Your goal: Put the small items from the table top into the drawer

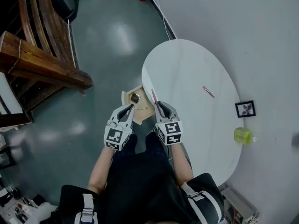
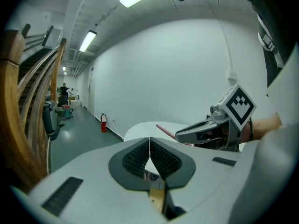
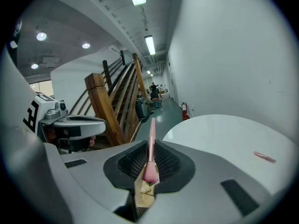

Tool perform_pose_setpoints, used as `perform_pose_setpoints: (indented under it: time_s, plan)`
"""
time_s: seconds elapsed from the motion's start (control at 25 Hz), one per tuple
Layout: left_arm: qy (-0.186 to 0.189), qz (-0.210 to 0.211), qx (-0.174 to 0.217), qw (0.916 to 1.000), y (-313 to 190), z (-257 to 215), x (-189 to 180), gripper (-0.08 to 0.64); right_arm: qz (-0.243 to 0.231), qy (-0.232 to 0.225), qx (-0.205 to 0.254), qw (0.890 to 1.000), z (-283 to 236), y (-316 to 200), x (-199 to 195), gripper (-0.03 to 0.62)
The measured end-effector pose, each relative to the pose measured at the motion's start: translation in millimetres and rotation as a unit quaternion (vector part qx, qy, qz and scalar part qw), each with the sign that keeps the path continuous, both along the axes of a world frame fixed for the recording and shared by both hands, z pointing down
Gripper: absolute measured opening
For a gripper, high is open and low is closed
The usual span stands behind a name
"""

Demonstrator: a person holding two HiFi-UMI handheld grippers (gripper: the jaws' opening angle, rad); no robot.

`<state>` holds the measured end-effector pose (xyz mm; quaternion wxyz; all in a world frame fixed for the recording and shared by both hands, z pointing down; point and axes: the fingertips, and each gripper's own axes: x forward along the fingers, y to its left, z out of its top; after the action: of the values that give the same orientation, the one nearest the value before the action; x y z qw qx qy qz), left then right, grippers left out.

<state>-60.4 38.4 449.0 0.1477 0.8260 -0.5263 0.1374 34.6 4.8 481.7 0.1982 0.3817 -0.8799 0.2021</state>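
Note:
My right gripper (image 1: 159, 105) is shut on a slim pink stick (image 3: 151, 141), whose tip juts past the jaws over the near left rim of the white oval table (image 1: 187, 64). The same pink stick (image 1: 153, 96) shows in the head view next to the open wooden drawer (image 1: 127, 97), which holds a small dark item (image 1: 135, 98). My left gripper (image 1: 127, 108) hangs just before the drawer, jaws shut with nothing between them (image 2: 149, 140). A second pink stick (image 1: 208, 91) lies on the table to the right.
A green cup (image 1: 243, 135) and a small black-framed picture (image 1: 245, 108) stand at the table's right side by the white wall. Wooden stair rails (image 1: 42, 55) rise at the left across the grey-green floor. The person's legs are below the grippers.

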Motion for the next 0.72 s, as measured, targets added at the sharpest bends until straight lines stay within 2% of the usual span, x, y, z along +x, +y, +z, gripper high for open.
perform_pose_setpoints:
  time_s: [0.36,0.72]
  plan:
    - [0.009,-0.042,-0.020,0.9989,5,19,-49,0.020,-0.048,0.014,-0.018,0.999,22,3,-56,0.064]
    - [0.020,-0.057,-0.048,0.9970,-5,64,-72,0.020,-0.071,0.035,-0.044,0.996,71,-3,-86,0.064]
